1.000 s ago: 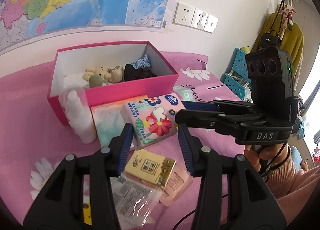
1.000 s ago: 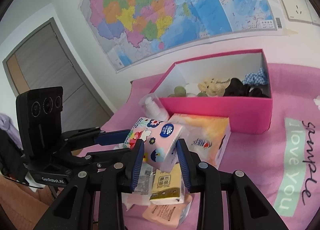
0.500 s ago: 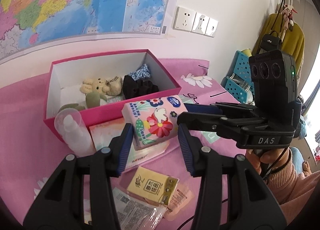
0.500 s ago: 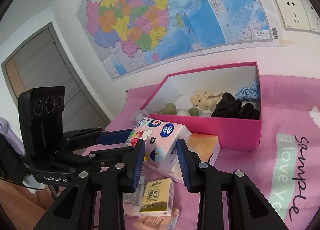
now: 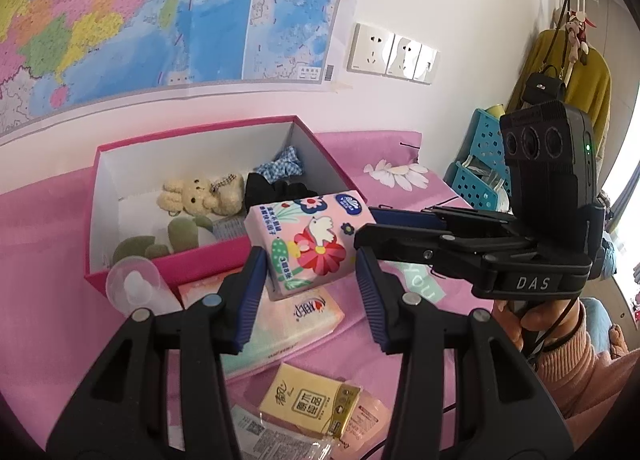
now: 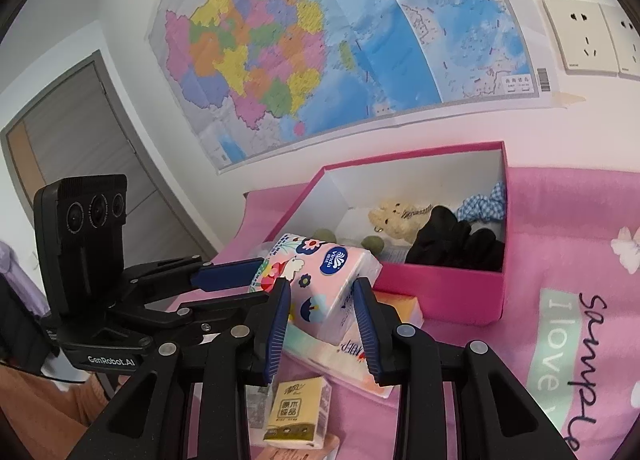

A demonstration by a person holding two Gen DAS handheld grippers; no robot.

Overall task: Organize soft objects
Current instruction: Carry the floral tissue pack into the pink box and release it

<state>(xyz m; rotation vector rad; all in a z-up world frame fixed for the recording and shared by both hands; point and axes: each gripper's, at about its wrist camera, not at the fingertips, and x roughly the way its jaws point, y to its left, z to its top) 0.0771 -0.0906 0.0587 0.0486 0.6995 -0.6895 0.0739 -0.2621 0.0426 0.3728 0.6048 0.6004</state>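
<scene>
A: Where does the left wrist view sit?

B: Low and close behind its own jaws, which fill the lower frame. It faces the wall map (image 5: 160,12) at upper left, with the pink box (image 5: 208,256) at centre and the other gripper's camera block (image 5: 548,164) at right.

A: And the right wrist view?

B: Also low behind its jaws, facing the same wall from farther right. The map (image 6: 320,40) fills the top, the box (image 6: 440,288) is right of centre, and the door (image 6: 76,132) is at left.

A: What do they share?

B: Map, box, floral tissue pack (image 5: 308,244) (image 6: 324,280) and wall sockets (image 5: 394,54) (image 6: 584,38).
</scene>
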